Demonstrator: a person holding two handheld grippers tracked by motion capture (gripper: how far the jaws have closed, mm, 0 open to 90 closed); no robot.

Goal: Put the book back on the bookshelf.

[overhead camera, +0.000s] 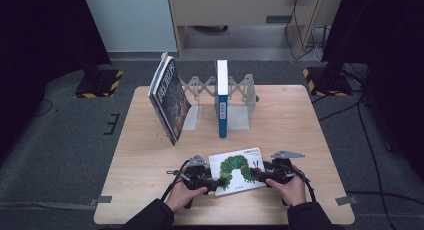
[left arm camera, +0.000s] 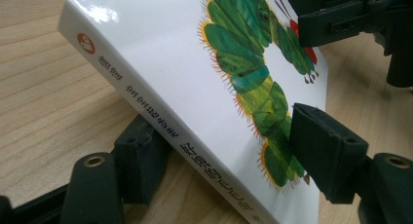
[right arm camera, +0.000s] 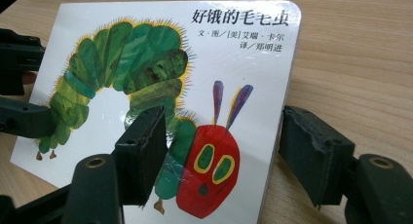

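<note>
A white board book with a green caterpillar on its cover (overhead camera: pixel 237 170) (left arm camera: pixel 170 63) (right arm camera: pixel 122 112) is near the table's front edge, held tilted between both grippers. My left gripper (overhead camera: pixel 220 181) (left arm camera: pixel 234 151) clamps its left end, one jaw under the spine side and the other on the cover. My right gripper (overhead camera: pixel 256 176) (right arm camera: pixel 229 151) grips the right end by the red head, one jaw pressing on the cover and the other at the book's back edge. The right gripper (left arm camera: pixel 331 24) appears far off in the left gripper view, and the left gripper (right arm camera: pixel 22 87) in the right gripper view.
A grey folding book rack (overhead camera: pixel 240 102) stands at the back of the wooden table (overhead camera: pixel 300 130). A blue-and-white book (overhead camera: pixel 222 97) stands upright in it. A dark book (overhead camera: pixel 169 100) leans at its left end. Bare wood lies between rack and grippers.
</note>
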